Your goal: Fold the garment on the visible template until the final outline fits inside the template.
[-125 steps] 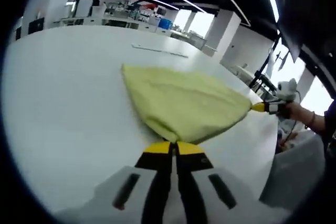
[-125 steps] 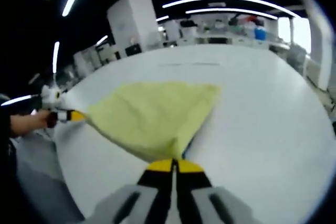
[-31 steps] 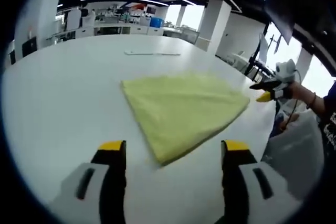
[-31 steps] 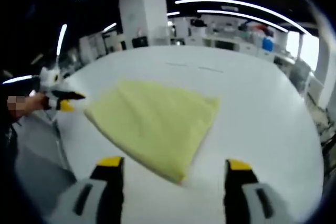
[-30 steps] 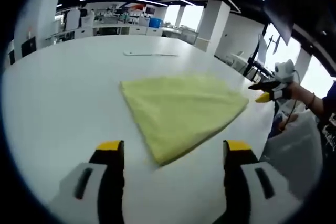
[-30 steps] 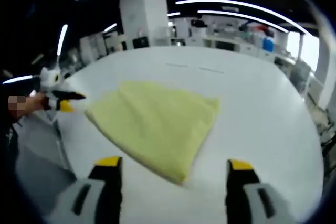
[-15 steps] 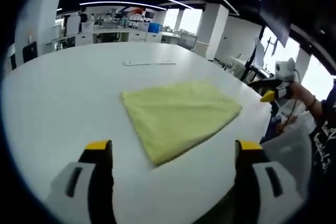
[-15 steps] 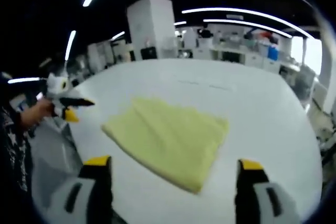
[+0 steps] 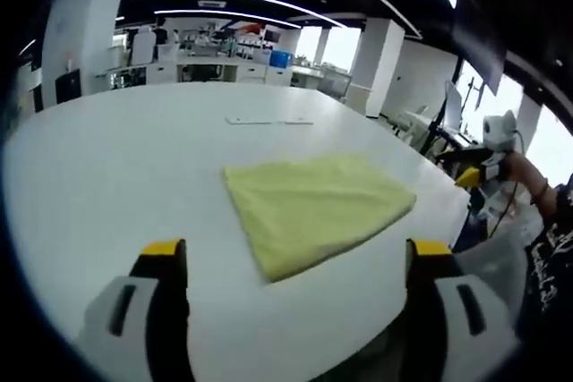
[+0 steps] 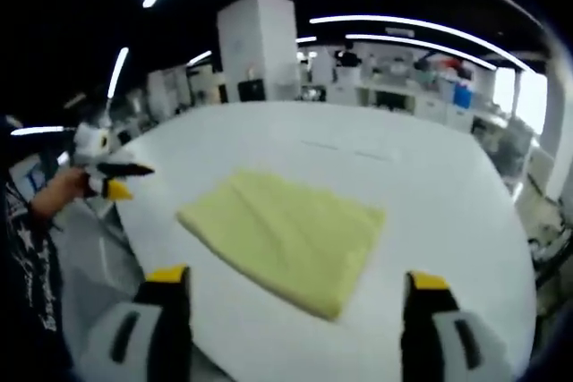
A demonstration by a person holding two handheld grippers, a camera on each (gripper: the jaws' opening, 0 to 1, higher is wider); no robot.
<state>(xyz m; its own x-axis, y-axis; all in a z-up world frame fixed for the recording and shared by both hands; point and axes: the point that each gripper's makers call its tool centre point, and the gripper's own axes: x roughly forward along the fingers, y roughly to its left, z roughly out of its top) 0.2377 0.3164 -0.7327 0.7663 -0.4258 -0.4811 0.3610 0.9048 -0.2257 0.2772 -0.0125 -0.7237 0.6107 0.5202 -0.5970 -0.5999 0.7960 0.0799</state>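
A folded pale-yellow garment (image 9: pixel 313 207) lies flat on the white table (image 9: pixel 107 158), one corner pointing toward my left gripper (image 9: pixel 297 250). That gripper hovers open, back from the cloth, with nothing between its jaws. In the right gripper view the same garment (image 10: pixel 286 234) lies ahead of my right gripper (image 10: pixel 294 276), which is also open and holds nothing. Each gripper appears in the other's view, held by a hand off the table's edge: the right gripper (image 9: pixel 467 172) and the left gripper (image 10: pixel 115 180), jaws apart. A thin line mark (image 9: pixel 269 120) lies on the table beyond the garment.
The round table's near edge (image 9: pixel 358 328) drops off close to both grippers. A person's sleeve (image 9: pixel 548 252) stands at the right. Benches and shelves (image 9: pixel 206 46), pillars (image 9: pixel 372 64) and a white cabinet (image 10: pixel 260 42) lie far behind the table (image 10: pixel 448 185).
Both grippers were shut on the garment's corners 4.2 s ago; they have opened, let go and drawn back and up. The garment now lies flat and still.
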